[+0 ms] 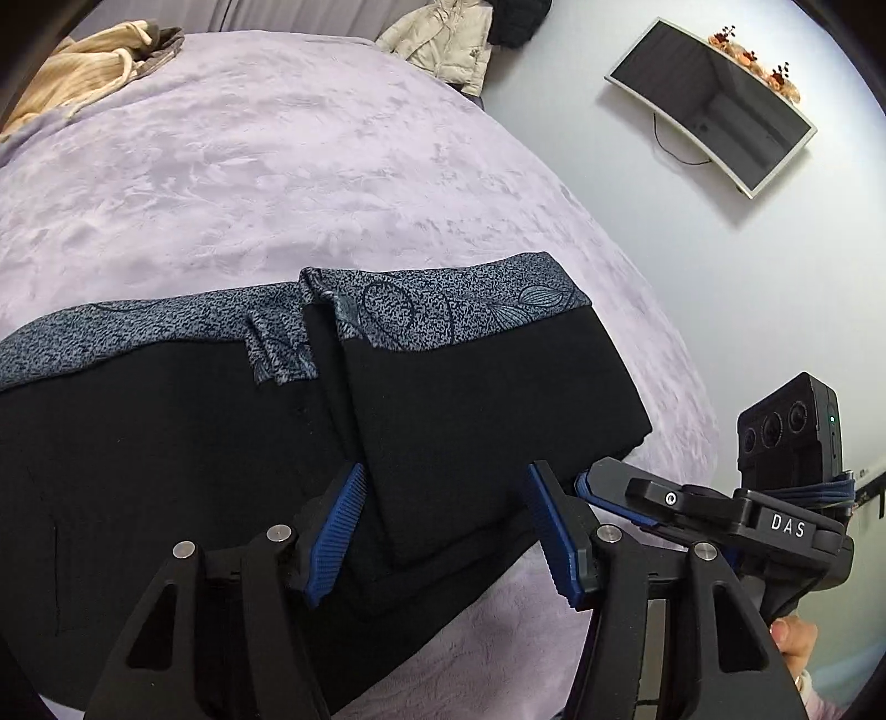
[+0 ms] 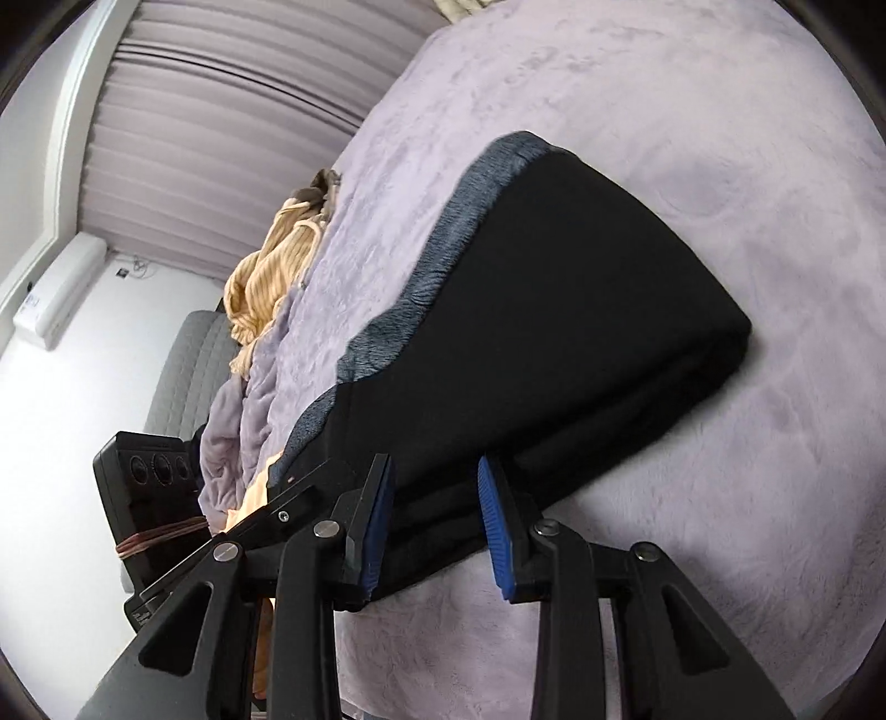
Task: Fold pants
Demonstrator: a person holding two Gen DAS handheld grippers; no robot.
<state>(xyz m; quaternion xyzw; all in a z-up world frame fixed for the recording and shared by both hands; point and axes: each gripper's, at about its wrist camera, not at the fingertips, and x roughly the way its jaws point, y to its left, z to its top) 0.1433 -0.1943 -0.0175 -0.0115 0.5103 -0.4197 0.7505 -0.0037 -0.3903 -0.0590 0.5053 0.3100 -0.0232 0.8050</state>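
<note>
The pants (image 1: 454,404) are black with a grey-blue patterned band along the far edge, lying folded in layers on a lilac plush bed cover (image 1: 277,166). My left gripper (image 1: 443,515) is open, its blue pads on either side of the near edge of the top folded layer, not clamped. My right gripper (image 2: 434,515) is open too, its pads straddling the near edge of the same pile (image 2: 554,332). The right gripper's body (image 1: 720,509) shows in the left wrist view, close beside the pants' right corner.
A cream ribbed garment (image 1: 72,77) lies at the bed's far left corner, also in the right wrist view (image 2: 271,277). A beige jacket (image 1: 443,39) lies at the far edge. A wall-mounted screen (image 1: 714,105) hangs on the white wall to the right.
</note>
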